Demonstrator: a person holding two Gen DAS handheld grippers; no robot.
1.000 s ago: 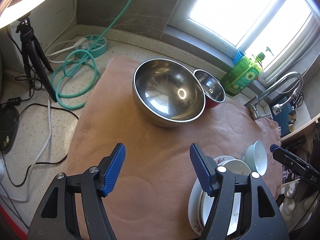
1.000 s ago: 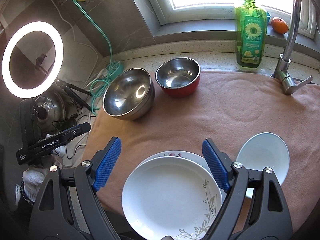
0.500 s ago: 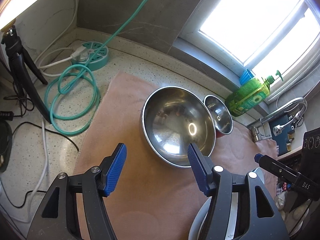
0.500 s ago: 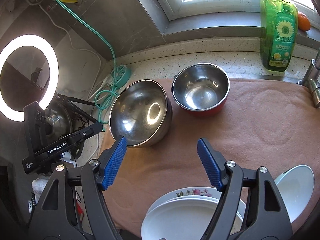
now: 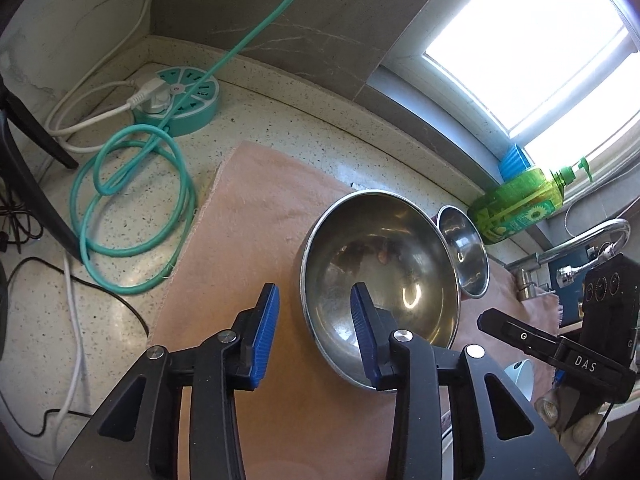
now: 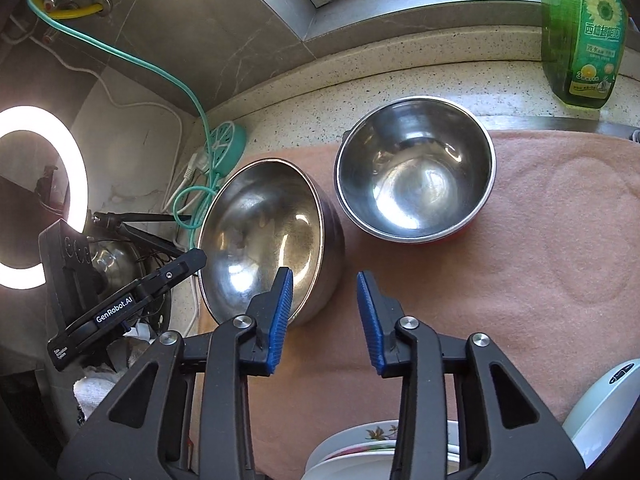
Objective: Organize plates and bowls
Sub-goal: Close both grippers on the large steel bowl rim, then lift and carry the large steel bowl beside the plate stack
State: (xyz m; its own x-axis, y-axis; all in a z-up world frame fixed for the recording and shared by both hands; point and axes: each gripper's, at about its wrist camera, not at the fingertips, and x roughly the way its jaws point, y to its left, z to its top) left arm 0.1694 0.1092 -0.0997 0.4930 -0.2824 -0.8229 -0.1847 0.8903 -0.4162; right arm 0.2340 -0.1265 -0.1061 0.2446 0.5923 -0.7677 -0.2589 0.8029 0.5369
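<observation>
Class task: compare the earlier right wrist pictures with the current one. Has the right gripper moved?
Yes. The right gripper has moved forward toward the large steel bowl: against the pink mat, the bowls loom nearer and the plates have slipped beneath.

Speckled stone surface [image 5: 280,120] runs under a grey marbled wall [image 5: 280,20]. A pink cloth [image 6: 560,240] covers much of the surface. Bright window [image 5: 540,40] at 2 o'clock in the left wrist view, overexposed; grey sill [image 6: 420,8] below it. Green soap bottle [image 6: 584,32] stands at the sill, at 1 o'clock in the right wrist view. Teal round power strip [image 5: 188,100] at 10 o'clock in the corner, teal cable [image 5: 132,200] coiled beside it. Lit ring light [image 6: 44,192] at 9 o'clock. Chrome tap [image 5: 580,236] at 3 o'clock.
</observation>
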